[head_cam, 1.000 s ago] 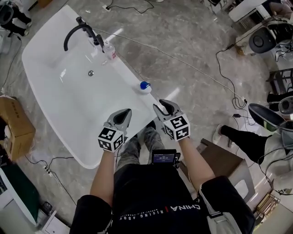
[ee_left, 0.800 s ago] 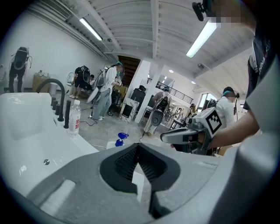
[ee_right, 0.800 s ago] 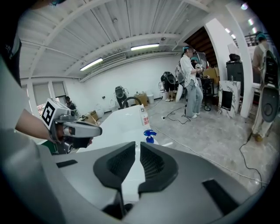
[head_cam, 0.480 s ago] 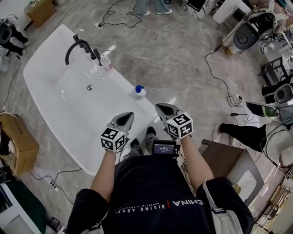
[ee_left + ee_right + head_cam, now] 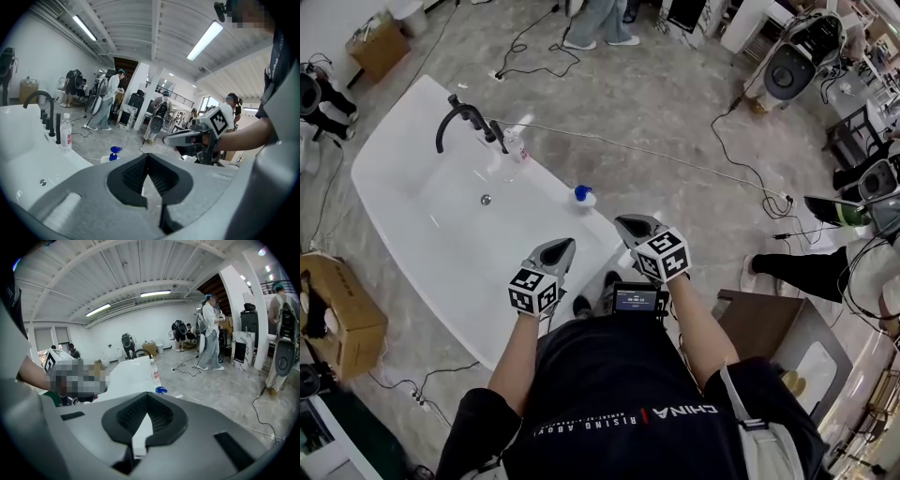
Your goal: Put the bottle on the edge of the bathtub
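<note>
A white bathtub with a black faucet lies on the floor. On its right rim a clear water bottle with a red label stands upright beside the faucet. A white bottle with a blue cap stands on the same rim, nearer me. My left gripper and right gripper hover side by side over the tub's near end, both shut and empty. The clear bottle and the blue-capped bottle show far beyond the left gripper. The right gripper also sees the clear bottle and the blue-capped bottle.
Cardboard boxes stand left of the tub. Cables trail over the marble floor to the right, where chairs and machines crowd the edge. A person stands beyond the tub. A small screen hangs at my chest.
Both grippers have lifted a little and drawn back from the blue-capped bottle. The head view has swung to show more of the floor beyond the tub. Both bottles stay put.
</note>
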Motion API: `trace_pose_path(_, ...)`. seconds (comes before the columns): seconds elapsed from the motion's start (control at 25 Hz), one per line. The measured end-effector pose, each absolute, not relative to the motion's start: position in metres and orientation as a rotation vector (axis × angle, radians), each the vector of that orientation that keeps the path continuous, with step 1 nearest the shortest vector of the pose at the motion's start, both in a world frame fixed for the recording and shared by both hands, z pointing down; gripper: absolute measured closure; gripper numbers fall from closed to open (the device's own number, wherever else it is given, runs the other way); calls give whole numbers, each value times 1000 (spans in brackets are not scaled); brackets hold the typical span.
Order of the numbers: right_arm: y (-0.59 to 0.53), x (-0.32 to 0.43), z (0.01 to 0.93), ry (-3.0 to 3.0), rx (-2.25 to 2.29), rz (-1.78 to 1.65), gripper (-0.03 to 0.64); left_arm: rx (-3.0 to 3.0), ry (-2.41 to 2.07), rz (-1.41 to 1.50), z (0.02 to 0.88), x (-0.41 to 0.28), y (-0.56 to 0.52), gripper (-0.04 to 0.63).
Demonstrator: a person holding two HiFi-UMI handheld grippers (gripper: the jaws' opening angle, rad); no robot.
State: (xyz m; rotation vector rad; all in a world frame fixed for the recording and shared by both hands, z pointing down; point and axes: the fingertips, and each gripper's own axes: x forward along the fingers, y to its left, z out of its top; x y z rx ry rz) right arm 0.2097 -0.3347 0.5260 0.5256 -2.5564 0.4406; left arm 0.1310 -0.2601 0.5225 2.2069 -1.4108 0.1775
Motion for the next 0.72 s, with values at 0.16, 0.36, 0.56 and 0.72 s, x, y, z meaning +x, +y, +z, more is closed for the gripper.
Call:
trace_pose_path(0.16, -340, 208, 522, -2563, 530, 437, 606, 2217, -1402, 186, 520, 131, -262, 586)
trace_pose_path(0.36, -343, 206, 517, -2569, 517, 448, 606, 2219, -1412, 186, 514, 133, -264, 586)
trace_pose_path(0.56, -347, 202, 517, -2577, 495, 438, 606, 2210, -1433, 168, 514, 130, -265, 586)
trace_pose_path(0.72, -352, 200, 516, -2576, 477, 439, 606, 2198, -1454, 169, 514, 129, -270, 586)
